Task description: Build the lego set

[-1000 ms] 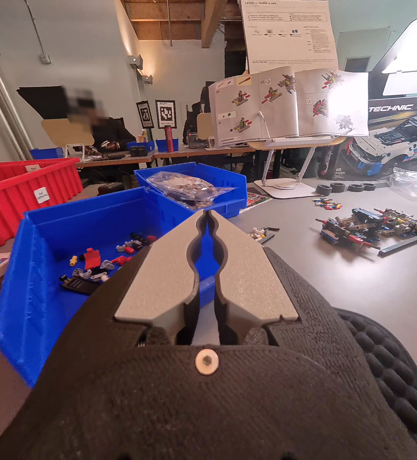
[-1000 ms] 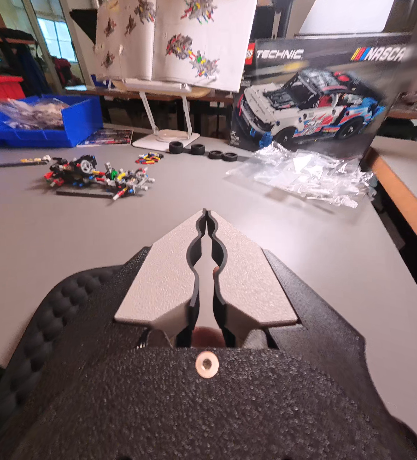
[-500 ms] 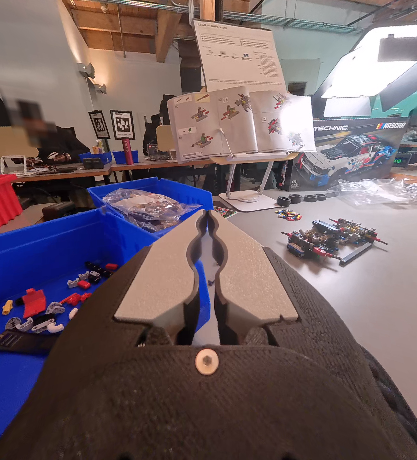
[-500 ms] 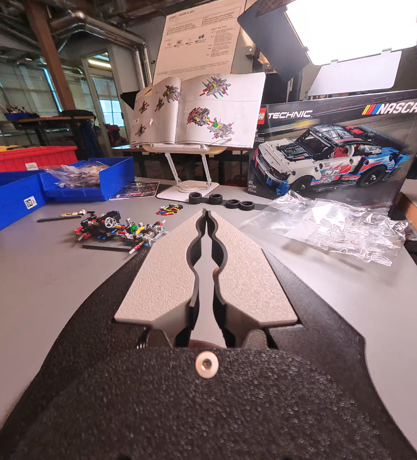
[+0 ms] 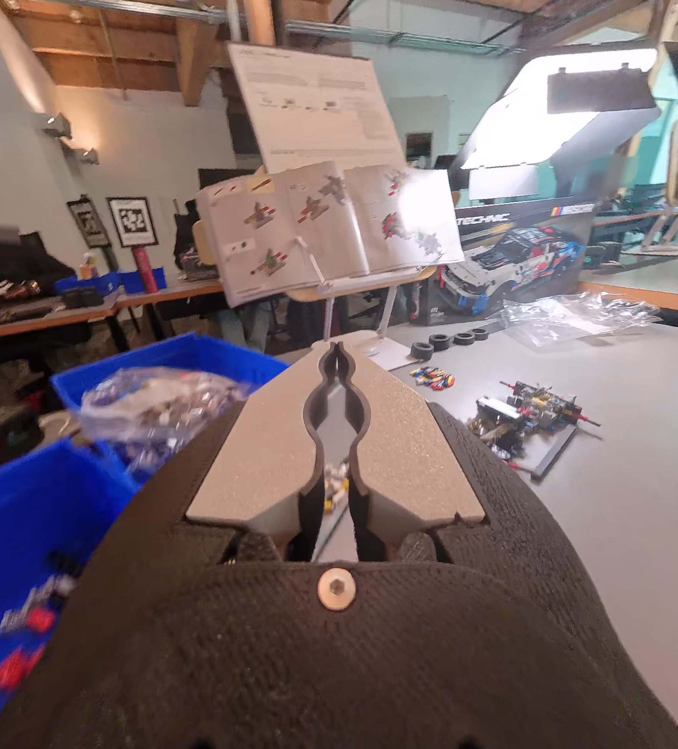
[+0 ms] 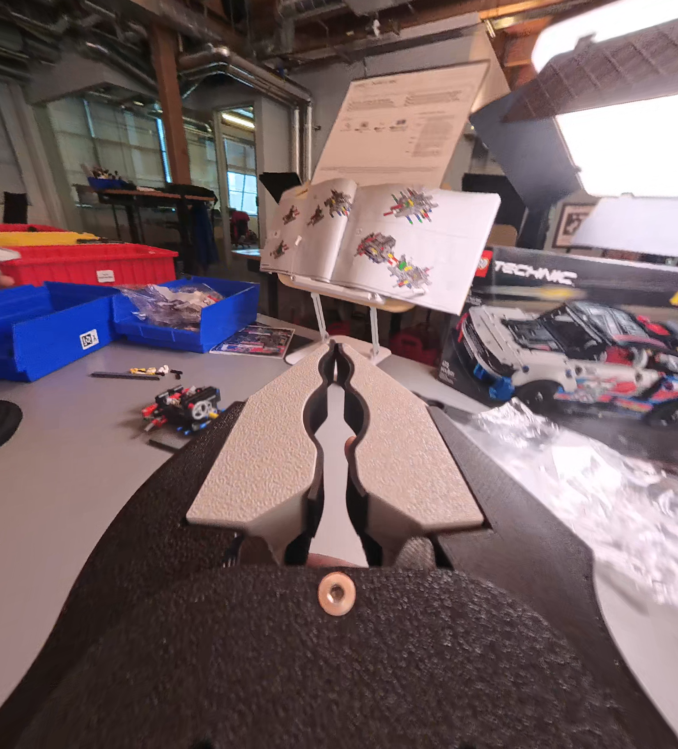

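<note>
Two grippers of mine, both pressed together and empty, above the grey table (image 5: 633, 506).

Left wrist view: my left gripper (image 5: 337, 348) has its tips touching; the partly built lego chassis (image 5: 527, 409) lies on the table at two o'clock, four black tyres (image 5: 448, 339) beyond it, blue bins (image 5: 25, 527) at nine o'clock. Right wrist view: my right gripper (image 6: 336, 349) is likewise closed on nothing; the chassis (image 6: 185, 407) sits at ten o'clock, the open instruction booklet (image 6: 381, 243) at twelve, the set's box (image 6: 588, 336) at two.
</note>
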`<state>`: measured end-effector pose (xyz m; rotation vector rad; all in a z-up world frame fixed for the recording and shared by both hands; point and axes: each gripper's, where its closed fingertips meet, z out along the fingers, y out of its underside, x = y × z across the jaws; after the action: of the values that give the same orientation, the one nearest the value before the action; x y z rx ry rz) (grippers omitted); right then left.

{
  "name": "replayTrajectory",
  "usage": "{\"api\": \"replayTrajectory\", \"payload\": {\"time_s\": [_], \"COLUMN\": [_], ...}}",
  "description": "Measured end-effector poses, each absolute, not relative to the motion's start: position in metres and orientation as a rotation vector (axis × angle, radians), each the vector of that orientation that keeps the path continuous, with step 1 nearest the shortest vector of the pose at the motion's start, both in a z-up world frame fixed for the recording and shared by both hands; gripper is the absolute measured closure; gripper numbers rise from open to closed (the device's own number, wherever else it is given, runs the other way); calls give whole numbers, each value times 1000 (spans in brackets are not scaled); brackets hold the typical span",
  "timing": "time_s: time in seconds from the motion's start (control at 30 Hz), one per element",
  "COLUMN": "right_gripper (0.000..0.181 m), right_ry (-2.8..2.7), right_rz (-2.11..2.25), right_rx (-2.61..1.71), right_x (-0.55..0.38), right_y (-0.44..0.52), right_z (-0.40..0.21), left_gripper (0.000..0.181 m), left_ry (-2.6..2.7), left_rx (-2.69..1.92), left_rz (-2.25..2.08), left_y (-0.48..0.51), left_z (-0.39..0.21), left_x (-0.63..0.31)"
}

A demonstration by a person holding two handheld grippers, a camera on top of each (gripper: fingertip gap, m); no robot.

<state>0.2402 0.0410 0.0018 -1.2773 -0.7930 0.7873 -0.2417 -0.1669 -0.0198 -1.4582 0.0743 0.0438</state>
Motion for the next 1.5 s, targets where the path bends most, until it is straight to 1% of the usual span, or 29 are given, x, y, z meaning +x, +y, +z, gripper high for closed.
{"api": "replayTrajectory", "payload": {"time_s": [0.17,0.27,0.37,0.5,0.57,0.73,0.83,0.93,1.0,1.07,1.13,1.17,1.23,1.37,1.5], "right_gripper": [181,181,181,181,180,177,170,160,154,134,121,114,109,104,107], "right_ry": [-906,-924,-907,-939,-1012,-1108,-1202,-1364,-1550,-1767,-1929,-1969,-1998,-2080,-2098], "right_rz": [893,928,935,997,965,939,947,928,884,835,759,737,732,644,567], "right_rx": [-1198,-1195,-1243,-1302,-1317,-1344,-1385,-1403,-1393,-1417,-1498,-1546,-1602,-1563,-1527], "right_x": [150,93,48,3,-8,-23,-31,-30,-18,6,36,48,63,67,73], "right_y": [66,90,113,117,115,104,94,87,80,71,72,74,76,73,72], "right_z": [60,72,45,-32,-53,-80,-102,-118,-130,-149,-172,-182,-193,-211,-229], "left_gripper": [181,181,181,181,181,179,174,161,150,137,124,114,102,101,105], "left_ry": [243,307,316,262,255,267,320,427,531,663,812,880,976,1063,1097], "left_rx": [-1406,-1386,-1414,-1547,-1611,-1678,-1726,-1769,-1810,-1887,-1972,-2014,-2113,-2240,-2214], "left_rz": [-44,-120,-186,-203,-202,-194,-194,-256,-372,-524,-599,-611,-614,-482,-421], "left_y": [-83,-29,14,48,53,58,59,56,46,28,5,-6,-24,-40,-40], "left_z": [35,45,15,-72,-101,-121,-132,-135,-138,-148,-163,-171,-187,-216,-224], "left_x": [-192,-156,-133,-136,-142,-148,-144,-137,-130,-122,-118,-117,-119,-130,-122]}}
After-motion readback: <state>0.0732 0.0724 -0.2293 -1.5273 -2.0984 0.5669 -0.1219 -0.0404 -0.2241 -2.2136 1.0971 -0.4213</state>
